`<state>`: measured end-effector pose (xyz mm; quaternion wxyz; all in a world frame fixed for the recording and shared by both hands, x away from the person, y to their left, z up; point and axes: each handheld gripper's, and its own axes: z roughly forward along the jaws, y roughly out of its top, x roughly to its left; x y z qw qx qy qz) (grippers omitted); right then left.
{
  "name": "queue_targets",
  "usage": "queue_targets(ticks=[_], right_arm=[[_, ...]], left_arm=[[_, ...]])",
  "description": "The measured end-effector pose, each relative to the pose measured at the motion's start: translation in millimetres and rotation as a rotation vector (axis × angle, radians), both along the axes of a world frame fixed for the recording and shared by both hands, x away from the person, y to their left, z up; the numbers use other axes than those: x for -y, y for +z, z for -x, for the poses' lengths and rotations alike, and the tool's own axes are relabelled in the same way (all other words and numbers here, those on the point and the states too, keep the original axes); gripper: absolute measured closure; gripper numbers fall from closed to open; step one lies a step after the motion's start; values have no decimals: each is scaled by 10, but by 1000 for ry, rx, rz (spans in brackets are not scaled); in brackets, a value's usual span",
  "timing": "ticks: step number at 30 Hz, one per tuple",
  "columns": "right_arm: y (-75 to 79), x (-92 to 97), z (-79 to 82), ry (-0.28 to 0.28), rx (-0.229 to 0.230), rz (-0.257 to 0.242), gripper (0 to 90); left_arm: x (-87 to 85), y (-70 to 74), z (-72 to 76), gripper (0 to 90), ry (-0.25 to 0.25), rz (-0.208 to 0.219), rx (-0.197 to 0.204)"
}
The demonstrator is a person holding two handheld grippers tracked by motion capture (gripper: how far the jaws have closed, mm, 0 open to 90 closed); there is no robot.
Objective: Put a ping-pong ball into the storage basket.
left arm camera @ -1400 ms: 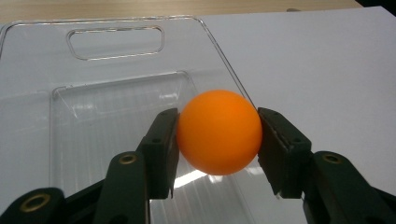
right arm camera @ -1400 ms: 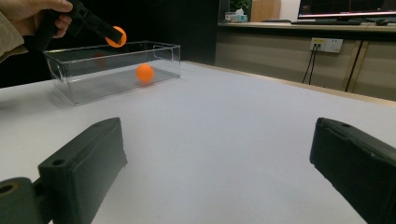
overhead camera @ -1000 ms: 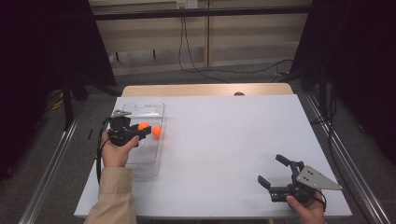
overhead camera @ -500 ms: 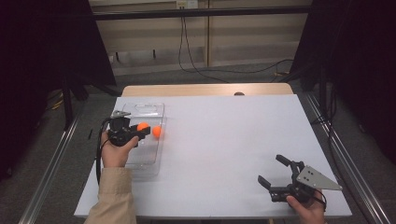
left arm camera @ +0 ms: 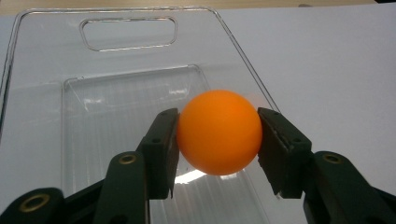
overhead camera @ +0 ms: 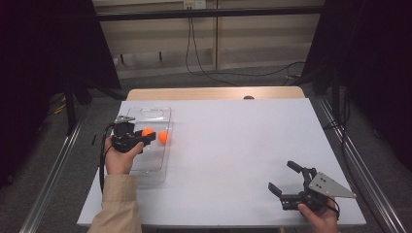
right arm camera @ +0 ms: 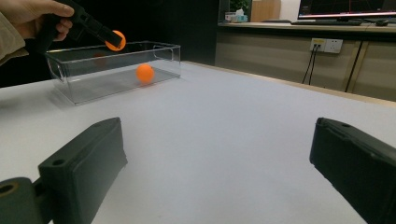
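Note:
A person's left hand holds my left gripper [overhead camera: 148, 135] over a clear plastic box [overhead camera: 155, 111] at the table's left side. It is shut on an orange ball [left arm camera: 219, 132], one pad against each side, with the box floor [left arm camera: 116, 121] below. A second orange ball [overhead camera: 164, 137] lies by the box's right wall; I cannot tell whether it is inside or just outside. My right gripper [overhead camera: 282, 175] stands open near the front right corner, with nothing between its fingers [right arm camera: 84, 163]. Its view shows the box [right arm camera: 93, 79], the held ball [right arm camera: 115, 40] and the second ball [right arm camera: 145, 73] far off.
The white table [overhead camera: 243, 145] stretches bare between the two hands. A wooden strip [overhead camera: 214, 93] runs along its far edge. Metal rails [overhead camera: 53, 165] flank the table, and cables lie on the floor behind it.

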<state>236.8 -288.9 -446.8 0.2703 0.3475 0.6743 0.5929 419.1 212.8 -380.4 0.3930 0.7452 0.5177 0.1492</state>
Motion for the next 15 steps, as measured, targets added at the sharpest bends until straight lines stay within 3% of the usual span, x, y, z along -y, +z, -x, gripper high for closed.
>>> queue_targets(ticks=[15], right_arm=[[0, -4, -1, 3, 2, 2, 28]], left_arm=[[-17, -15, 0, 506, 7, 0, -3]])
